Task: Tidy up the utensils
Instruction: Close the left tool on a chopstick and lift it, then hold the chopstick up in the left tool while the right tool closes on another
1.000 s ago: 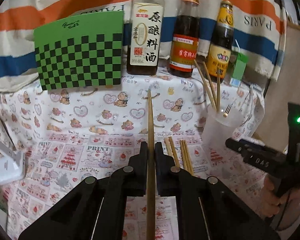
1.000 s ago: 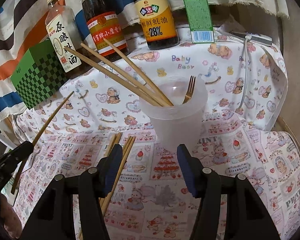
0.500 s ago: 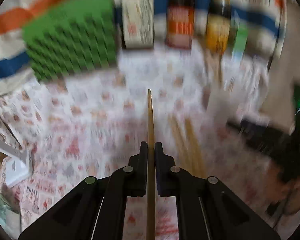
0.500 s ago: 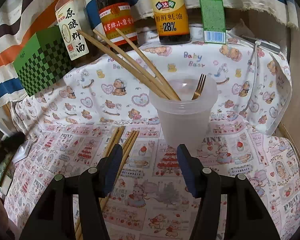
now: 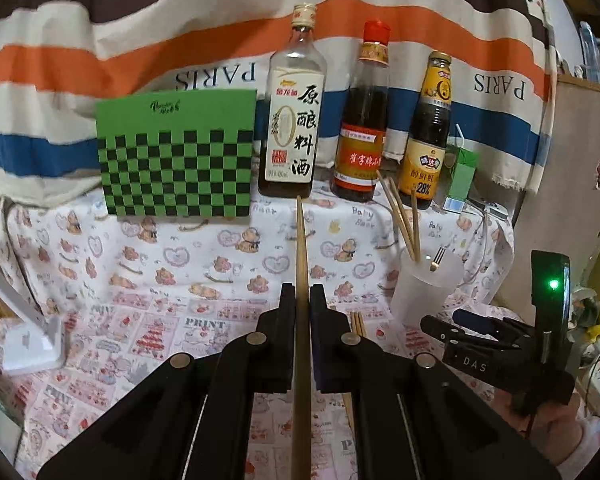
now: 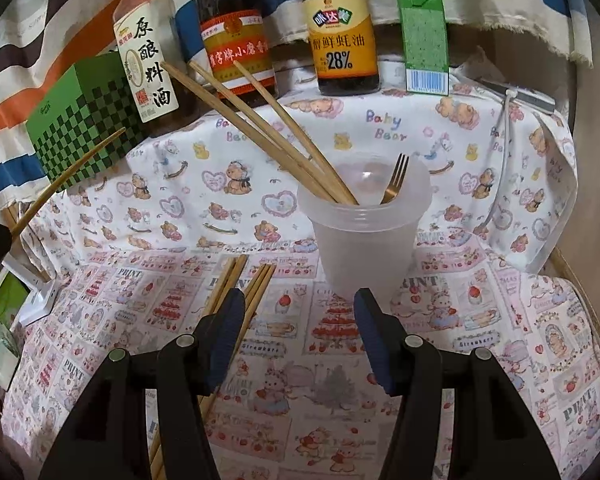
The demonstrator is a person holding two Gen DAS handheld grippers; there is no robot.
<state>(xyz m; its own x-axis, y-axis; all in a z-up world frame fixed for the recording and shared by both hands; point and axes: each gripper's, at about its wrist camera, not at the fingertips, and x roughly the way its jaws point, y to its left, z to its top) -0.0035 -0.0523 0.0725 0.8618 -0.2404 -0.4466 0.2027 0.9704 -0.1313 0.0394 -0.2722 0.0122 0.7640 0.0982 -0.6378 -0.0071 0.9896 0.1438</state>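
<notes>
— Looking through the left wrist camera first: what does the left gripper (image 5: 302, 300) have?

— Its jaws are closed tight on a single chopstick (image 5: 300, 248), which runs straight out ahead toward the far bottles. The plastic cup (image 5: 422, 292) stands to the right, with three chopsticks and a small fork (image 5: 436, 259) in it. The right gripper (image 5: 444, 326) shows near the cup, low on the right.

— And from the right wrist camera?

— There the right gripper (image 6: 300, 332) has its jaws spread wide, holding nothing, with the cup (image 6: 364, 248) just beyond them. Loose chopsticks (image 6: 236, 292) lie on the printed cloth (image 6: 480, 320) near the left finger. The held chopstick (image 6: 66, 178) pokes in from the far left, well apart from the cup.

— How will these handle?

— Light, stiff and thin, I'd judge, likely to roll or pivot. A grip near the middle, as the left one has, should keep it steady; tipped in carelessly it could nudge the light cup.
</notes>
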